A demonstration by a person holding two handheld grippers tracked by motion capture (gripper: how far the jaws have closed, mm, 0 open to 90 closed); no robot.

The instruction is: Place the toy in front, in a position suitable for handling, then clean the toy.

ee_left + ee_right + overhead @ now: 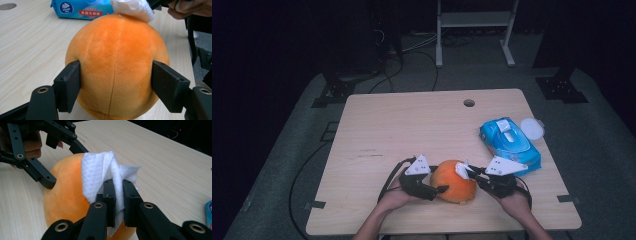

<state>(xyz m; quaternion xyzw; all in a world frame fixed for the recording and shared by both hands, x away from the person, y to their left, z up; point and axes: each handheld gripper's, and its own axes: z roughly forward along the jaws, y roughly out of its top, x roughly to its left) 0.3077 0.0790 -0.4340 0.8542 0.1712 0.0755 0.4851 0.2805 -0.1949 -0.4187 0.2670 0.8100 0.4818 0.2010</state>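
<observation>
high view puts the round orange plush ball (454,181) near the table's front edge, at about six o'clock on the pale wooden table (412,130), between both hands. its seam runs top to bottom in the left gripper view, so it seems to sit upright; being nearly round, it has no clear long axis. the folded white wet wipe (100,175) lies against its upper side at roughly one o'clock. the right gripper (117,202) has its jaws pressed together, pinching that wipe. the left gripper (116,85) holds the ball from nine o'clock, pads touching both flanks. at two o'clock lies the blue pack of wet wipes (510,141), its round white lid (532,128) just beside it. likely risks: the soft plush may squash and roll out of the light grip under wiping pressure, or the wipe may slip from the pinch.
</observation>
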